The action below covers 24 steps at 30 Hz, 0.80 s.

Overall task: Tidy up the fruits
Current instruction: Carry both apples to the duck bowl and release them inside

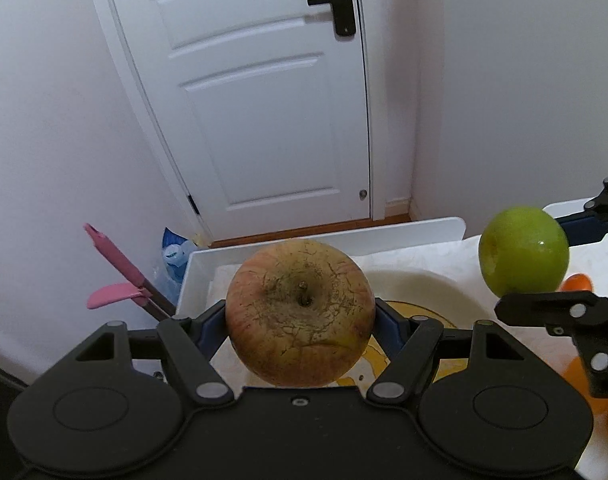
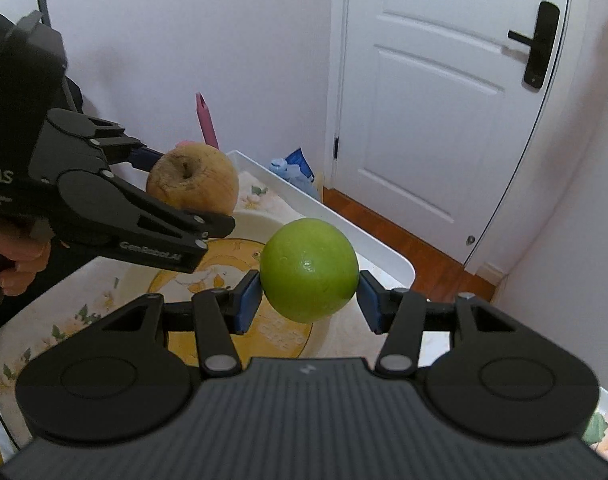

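Both full: left gripper clamped on brownish apple, right gripper clamped on green apple, above yellow-patterned plate.

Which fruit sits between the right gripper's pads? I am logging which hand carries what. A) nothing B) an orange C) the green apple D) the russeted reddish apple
C: in the right wrist view the right gripper has its blue pads pressed on the green apple, while the left gripper carries the russeted reddish apple.

Russet-brown apple – green apple – yellow-printed plate, floral cloth.
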### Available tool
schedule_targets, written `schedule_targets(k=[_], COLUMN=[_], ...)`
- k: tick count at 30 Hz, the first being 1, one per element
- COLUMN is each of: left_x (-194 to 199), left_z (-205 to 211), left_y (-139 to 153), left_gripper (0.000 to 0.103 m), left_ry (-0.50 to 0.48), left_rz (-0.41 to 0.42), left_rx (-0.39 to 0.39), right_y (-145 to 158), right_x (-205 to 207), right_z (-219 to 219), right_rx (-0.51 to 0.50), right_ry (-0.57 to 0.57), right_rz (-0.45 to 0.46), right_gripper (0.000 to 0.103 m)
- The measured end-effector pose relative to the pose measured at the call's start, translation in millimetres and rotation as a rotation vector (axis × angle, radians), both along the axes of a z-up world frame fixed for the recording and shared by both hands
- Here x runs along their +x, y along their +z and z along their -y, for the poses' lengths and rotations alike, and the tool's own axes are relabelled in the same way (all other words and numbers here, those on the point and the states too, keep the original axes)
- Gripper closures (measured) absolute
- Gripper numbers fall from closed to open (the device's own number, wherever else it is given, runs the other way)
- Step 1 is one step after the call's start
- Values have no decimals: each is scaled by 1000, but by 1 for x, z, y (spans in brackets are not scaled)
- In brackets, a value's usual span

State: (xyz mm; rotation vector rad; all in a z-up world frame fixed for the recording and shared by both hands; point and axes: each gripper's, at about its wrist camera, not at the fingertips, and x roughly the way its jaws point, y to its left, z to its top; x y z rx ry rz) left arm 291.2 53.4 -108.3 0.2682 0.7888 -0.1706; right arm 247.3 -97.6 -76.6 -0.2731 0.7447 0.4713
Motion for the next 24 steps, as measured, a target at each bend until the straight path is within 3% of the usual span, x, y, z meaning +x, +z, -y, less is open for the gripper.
schedule_targets(k=[20, 21, 24], left_x=[36, 36, 29], left_z=[14, 15, 16], left_y=[-45, -44, -34], left_gripper=[25, 23, 0], left_ry=[-36, -37, -44], left_rz=[-72, -57, 3], left_rx=[14, 20, 19], right_y=[-21, -21, -20], right_x=[23, 23, 23], right_z=[11, 11, 13], right_rx=[-18, -19, -23], right_ry=[-22, -23, -26], right_rz=[-58, -59, -61], right_gripper=[37, 37, 37])
